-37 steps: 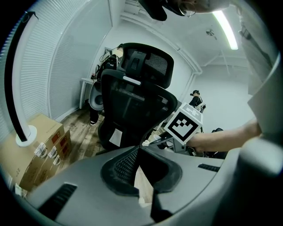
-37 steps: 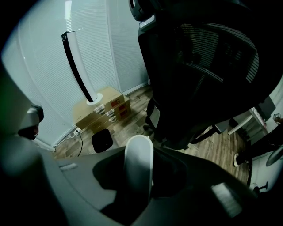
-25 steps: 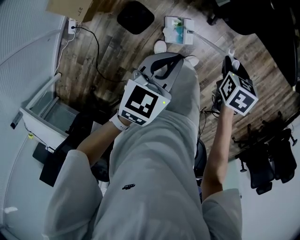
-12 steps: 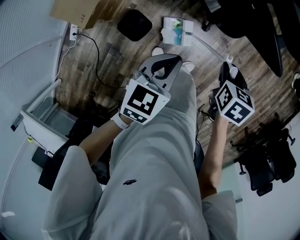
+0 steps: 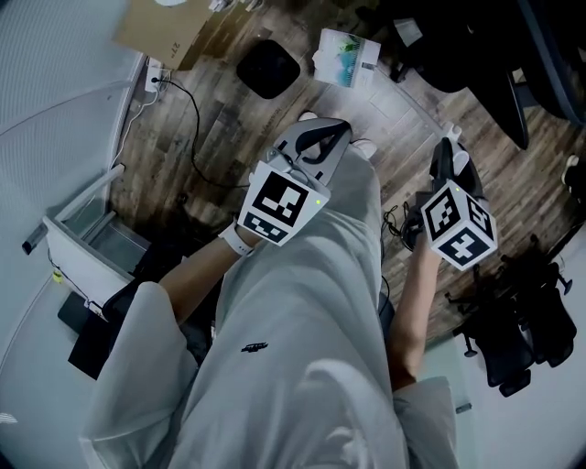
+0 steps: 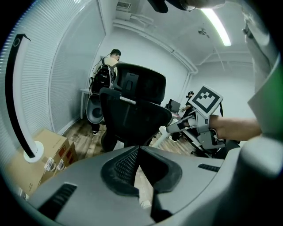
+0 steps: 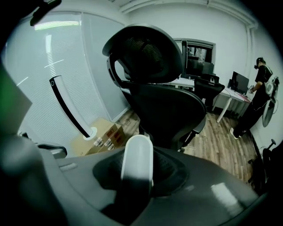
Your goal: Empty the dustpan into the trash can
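1. Plainly, the right gripper (image 5: 450, 152) does the work here. Its jaws pinch the rounded white handle (image 7: 138, 160) of the dustpan (image 5: 343, 57), which sits crosswise between the pads.
2. A long handle probably explains the grip. The person can stand upright while the pan stays low at 12 o'clock in the head view, with something pale and green in it. I cannot tell whether it touches the floor.
3. The left gripper (image 6: 138, 150) has its jaws pressed together with nothing between them. It is held over the person's thigh near the centre of the head view, apparently just kept out of the way.
4. The black trash can (image 5: 268, 68) stands at 11 o'clock, just beside the dustpan and on its 9 o'clock side. Emptying is not yet done. In my judgement, the pan must be carried over the can's mouth and tipped.
5. The floor (image 5: 229, 119) is dark wooden planking. A black cable (image 5: 192, 110) loops across it at 10 o'clock, and a cardboard box (image 5: 165, 27) lies beyond, near a pale wall.
6. The room is an office. A black mesh chair (image 7: 168, 106) fills the right gripper view, and desks with screens stand further back.
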`<state>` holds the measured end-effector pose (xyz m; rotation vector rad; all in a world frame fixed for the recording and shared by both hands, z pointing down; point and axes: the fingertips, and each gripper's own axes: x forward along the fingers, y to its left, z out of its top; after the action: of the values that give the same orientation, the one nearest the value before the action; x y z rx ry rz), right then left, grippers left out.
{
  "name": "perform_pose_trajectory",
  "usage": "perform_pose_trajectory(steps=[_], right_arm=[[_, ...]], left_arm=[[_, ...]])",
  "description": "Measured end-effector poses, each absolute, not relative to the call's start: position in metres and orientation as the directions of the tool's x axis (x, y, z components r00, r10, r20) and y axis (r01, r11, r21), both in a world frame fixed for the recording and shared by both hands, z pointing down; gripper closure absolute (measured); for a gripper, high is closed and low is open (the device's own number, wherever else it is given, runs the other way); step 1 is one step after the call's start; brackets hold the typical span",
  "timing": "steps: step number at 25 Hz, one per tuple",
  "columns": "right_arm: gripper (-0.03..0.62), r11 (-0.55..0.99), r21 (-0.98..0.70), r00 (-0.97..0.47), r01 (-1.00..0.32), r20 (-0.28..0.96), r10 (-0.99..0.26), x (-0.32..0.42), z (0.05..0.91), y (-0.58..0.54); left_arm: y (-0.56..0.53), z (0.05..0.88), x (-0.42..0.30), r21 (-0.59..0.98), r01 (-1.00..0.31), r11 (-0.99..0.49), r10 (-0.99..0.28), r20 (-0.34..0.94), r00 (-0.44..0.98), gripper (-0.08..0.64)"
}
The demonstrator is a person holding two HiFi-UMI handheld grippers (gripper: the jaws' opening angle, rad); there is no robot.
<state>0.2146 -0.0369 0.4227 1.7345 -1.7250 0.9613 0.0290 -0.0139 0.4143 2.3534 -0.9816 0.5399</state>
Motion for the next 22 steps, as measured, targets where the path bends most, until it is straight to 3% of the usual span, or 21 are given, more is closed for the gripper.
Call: perform_pose_trajectory(steps=[9, 22], right_arm=[[0.476, -0.104, -0.216, -0.090, -0.971, 0.729, -0.679, 0.201, 0.384, -0.042], [0.476, 0.030, -0.230, -0.177, -0.973, 0.654, -0.736, 0.164, 0.323, -0.048]], left_arm=[[-0.017, 0.390, 0.025, 0.293, -0.749, -0.594, -0.561, 0.516, 0.647, 0.554], [-0.027, 0.375, 0.020, 0.261, -0.754, -0.603, -0.590, 0.491, 0.641, 0.552]])
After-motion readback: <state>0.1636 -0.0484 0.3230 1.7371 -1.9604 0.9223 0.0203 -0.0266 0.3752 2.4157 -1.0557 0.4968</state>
